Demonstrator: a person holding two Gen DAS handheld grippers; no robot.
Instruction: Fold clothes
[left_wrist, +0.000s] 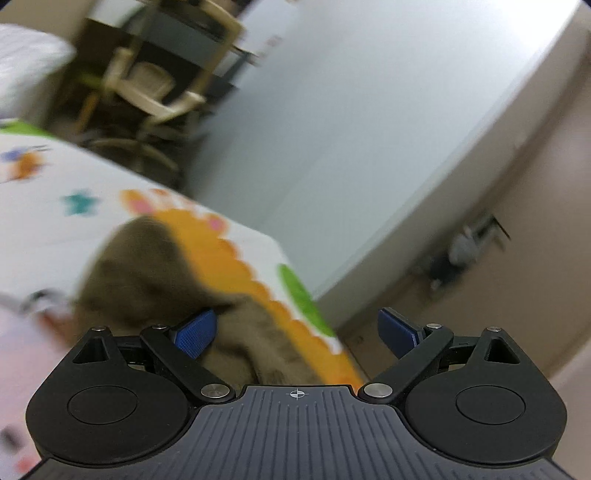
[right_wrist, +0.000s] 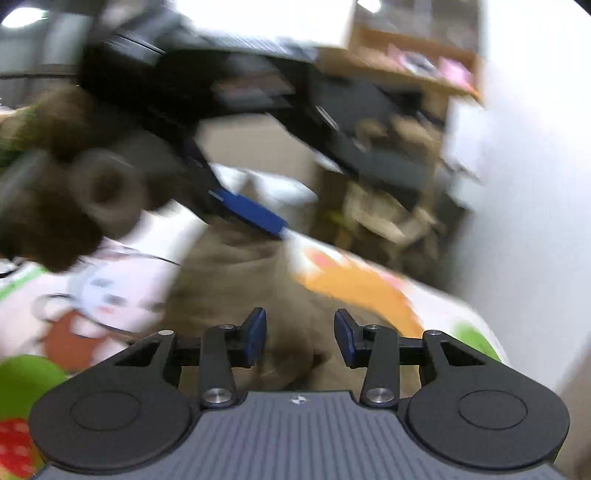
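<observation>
Folding barely begun — a rumpled olive-brown fleece garment (right_wrist: 236, 280) lies bunched on the cartoon-printed white bedspread (left_wrist: 48, 229). Left gripper (left_wrist: 295, 328) spread wide, empty; right gripper (right_wrist: 300, 338) half-parted over the cloth, seemingly gripping nothing — blur obscures.

My cartoon-printed sheet (left_wrist: 55, 229) is white with an orange scalloped patch and green spots. Beyond its far edge I see a pale wooden chair (left_wrist: 155, 92), blurred, and right of it a plain wall (left_wrist: 369, 129).

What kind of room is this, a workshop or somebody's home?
Most likely a home, perhaps a bedroom: a cartoon-print sheet with a brown garment on it, a chair, and cluttered wooden shelves.
</observation>
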